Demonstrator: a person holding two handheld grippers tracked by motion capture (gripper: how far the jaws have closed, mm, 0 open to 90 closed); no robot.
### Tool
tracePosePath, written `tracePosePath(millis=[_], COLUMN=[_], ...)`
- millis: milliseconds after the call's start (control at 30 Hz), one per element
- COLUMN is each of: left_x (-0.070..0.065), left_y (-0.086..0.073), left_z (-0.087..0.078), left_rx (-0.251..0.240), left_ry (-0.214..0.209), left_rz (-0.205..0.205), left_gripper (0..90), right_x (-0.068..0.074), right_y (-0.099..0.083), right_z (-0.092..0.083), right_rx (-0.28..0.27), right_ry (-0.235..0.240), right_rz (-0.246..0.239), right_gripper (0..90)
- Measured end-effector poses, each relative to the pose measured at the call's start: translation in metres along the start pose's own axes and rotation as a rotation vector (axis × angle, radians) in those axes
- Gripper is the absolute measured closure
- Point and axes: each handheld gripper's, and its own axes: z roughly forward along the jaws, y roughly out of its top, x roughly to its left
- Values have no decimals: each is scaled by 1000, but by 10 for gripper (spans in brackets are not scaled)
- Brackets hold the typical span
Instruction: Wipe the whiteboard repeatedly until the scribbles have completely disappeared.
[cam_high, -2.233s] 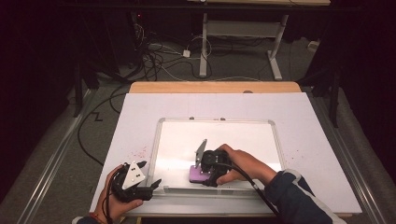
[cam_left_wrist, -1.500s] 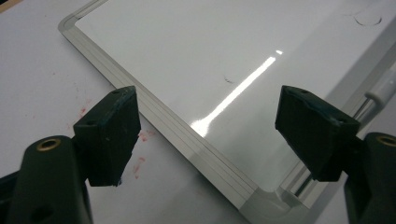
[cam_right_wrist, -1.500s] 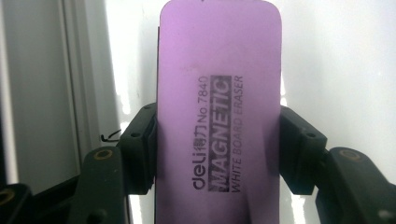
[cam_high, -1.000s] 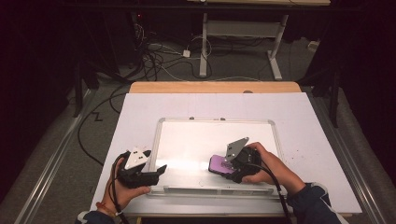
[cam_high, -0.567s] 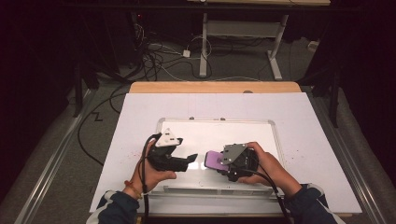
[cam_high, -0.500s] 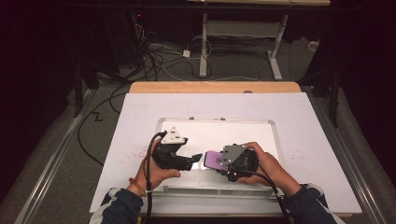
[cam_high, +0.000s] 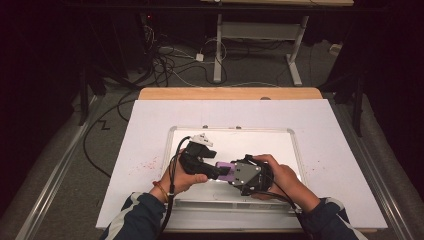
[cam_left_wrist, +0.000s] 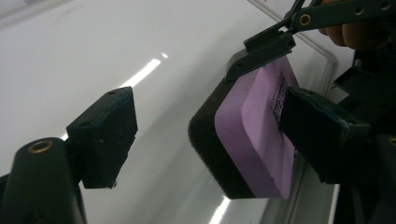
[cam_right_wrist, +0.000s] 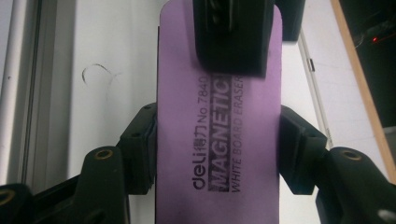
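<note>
A purple whiteboard eraser (cam_right_wrist: 219, 140) with black felt backing (cam_left_wrist: 205, 140) hangs above the whiteboard (cam_high: 260, 142). My right gripper (cam_right_wrist: 219, 149) is shut on its long edges. In the high view the right gripper (cam_high: 236, 176) points left and my left gripper (cam_high: 222, 172) meets it from the left. The left gripper (cam_left_wrist: 210, 135) stands open around the eraser's free end, its jaws having just been opening. One of its pads (cam_left_wrist: 317, 133) lies against the purple face; the other pad (cam_left_wrist: 105, 135) is clear of the felt.
The whiteboard rests on a white sheet (cam_high: 150, 130) over a wooden table (cam_high: 230, 93). A small pen mark (cam_right_wrist: 97, 72) shows on the board, and red specks (cam_high: 145, 165) dot the sheet at left. Cables (cam_high: 170, 60) and desk legs lie on the floor beyond.
The left gripper has swung in from the board's left edge to the eraser. The right gripper lifted the eraser off the board and turned it toward the left gripper.
</note>
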Motion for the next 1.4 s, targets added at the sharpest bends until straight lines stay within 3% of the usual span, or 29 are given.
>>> tracePosePath(millis=[133, 167, 200, 233, 300, 567, 700, 800, 867, 933, 967, 1067, 1100, 1133, 1167, 1233, 1400], left_x=[4, 4, 4, 4, 3, 2, -5, -9, -11, -12, -10, -12, -16, -15, -11, -11, -11], left_y=[0, 0, 0, 0, 0, -1, -2, -4, -6, -7, -6, -7, -9, -10, -11, -16, -30], left_z=[7, 8, 9, 9, 9, 7, 1, -2, -2, -2, -5, -10, -9, -13, -20, -27, -44], left_rx=[19, 20, 20, 18, 11, -4, -25, -47, -65, -53, -26, -33, -101, -112, -66, -79, -111], left_ry=[-74, -88, -100, -106, -123, -128, -91, -48, -65, -35, -28, 4, 0, 7, 17, 31, 124], left_rz=[-12, -11, -7, -3, -4, 0, 35, 54, 38, 75, 123, 151, 91, 96, 165, 185, 210], left_gripper=[214, 245, 289, 325, 383, 463, 537, 598, 603, 604, 604, 605, 605, 605, 605, 605, 605], right_x=[5, 6, 4, 6, 5, 7, 5, 5, 3, 2, 2, 1, -1, -3, -6, -13, -26], right_y=[3, 3, 2, 3, 2, 3, 2, 1, -1, -2, -2, -3, -4, -6, -10, -18, -45], right_z=[1, 2, 1, 3, 3, 5, 4, 3, 0, -1, 0, -3, -6, -9, -14, -23, -42], right_rx=[-8, -9, 11, 10, 10, 7, 5, -8, -37, -40, -37, -46, -49, -61, -80, -116, -167], right_ry=[-33, -40, -49, -56, -57, -75, -66, -62, -50, -50, -52, -47, -50, -46, -37, -33, -58], right_rz=[-33, -42, -95, -81, -106, -89, -97, -30, 3, 7, 6, 23, 33, 54, 69, 131, 269], right_gripper=[410, 410, 410, 410, 410, 409, 385, 353, 409, 425, 402, 343, 336, 327, 319, 318, 297])
